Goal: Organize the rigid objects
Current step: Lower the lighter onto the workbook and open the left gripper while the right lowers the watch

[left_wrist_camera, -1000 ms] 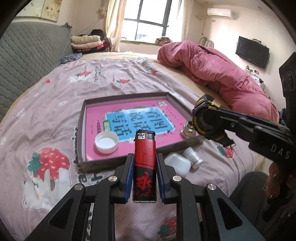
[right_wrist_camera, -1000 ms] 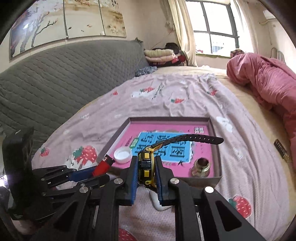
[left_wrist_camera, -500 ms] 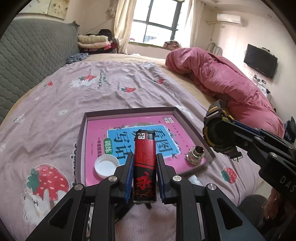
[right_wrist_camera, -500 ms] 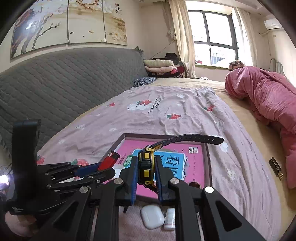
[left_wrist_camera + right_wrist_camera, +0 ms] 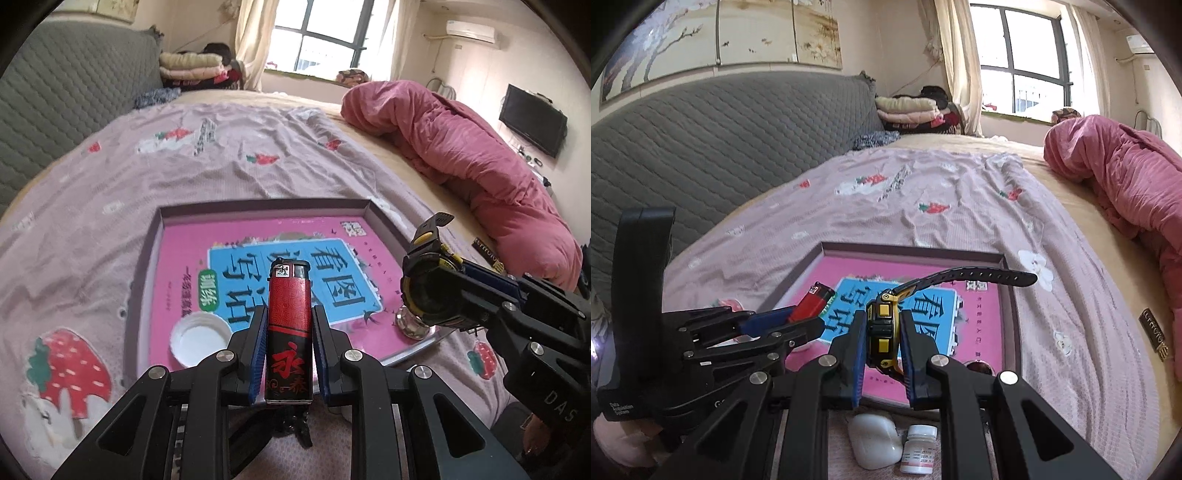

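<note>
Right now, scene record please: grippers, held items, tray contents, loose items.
left gripper: shut on red lighter, upright
right gripper: shut on black-yellow watch, strap pointing forward
tray: on bedsheet, pink book inside
in tray: white cap, metal fitting
outside tray, near edge: white case, small pill bottle

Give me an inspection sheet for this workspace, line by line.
Surface: bed sheet with strawberry print, wrinkled.
Job's things: tray holds a pink book, white cap, metal fitting; earbud case and pill bottle lie outside it.
Clutter: pink quilt, folded blankets.
Grippers: left gripper shut on red lighter; right gripper shut on yellow-black watch.
Cables: nothing seen.
Surroundings: grey headboard, window, wall TV.
</note>
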The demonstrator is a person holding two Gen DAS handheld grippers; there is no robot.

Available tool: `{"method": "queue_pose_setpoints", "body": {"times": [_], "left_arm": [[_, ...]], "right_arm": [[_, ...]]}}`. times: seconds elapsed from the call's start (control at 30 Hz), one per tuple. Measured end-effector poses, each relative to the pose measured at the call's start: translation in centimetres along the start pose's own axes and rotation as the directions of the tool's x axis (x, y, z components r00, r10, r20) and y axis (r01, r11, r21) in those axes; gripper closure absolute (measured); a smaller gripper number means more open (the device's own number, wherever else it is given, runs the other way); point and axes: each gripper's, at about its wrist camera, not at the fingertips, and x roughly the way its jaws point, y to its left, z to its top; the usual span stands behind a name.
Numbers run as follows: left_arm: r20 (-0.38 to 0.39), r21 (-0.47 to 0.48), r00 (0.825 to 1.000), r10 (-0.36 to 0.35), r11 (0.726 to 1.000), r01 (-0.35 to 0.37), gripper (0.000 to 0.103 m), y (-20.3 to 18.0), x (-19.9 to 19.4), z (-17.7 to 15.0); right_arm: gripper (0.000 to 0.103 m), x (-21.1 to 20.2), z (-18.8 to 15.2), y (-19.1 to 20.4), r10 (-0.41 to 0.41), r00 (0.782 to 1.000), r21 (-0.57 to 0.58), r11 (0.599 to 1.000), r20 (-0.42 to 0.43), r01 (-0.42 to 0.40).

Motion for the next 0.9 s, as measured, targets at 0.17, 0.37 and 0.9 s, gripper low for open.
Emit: {"method": "queue_pose_setpoints", "body": {"times": [0.17, 0.37, 0.9], "left_arm": [[-0.017, 0.014, 0.999, -0.033, 0.999, 0.033, 0.08, 0.0, 1.6, -0.4], [-0.045, 0.06, 0.997, -0.055, 0.997, 0.058, 0.08, -0.1, 2.8, -1.1], [-0.12, 0.012, 0.988, -0.095, 0.995, 0.097, 0.08, 1.5, 5.6, -1.6]], "right_arm": [[0.086, 1.0, -0.2, -0.5, 0.004, 1.0, 0.004, 1.0, -0.026, -0.004], [0.086, 2.8, -0.6, -0.2, -0.002, 0.997, -0.025, 1.0, -0.075, 0.0], [0.089, 4.5, -2.1, 0.5, -0.044, 0.989, -0.047, 0.998, -0.145, 0.038]]}}
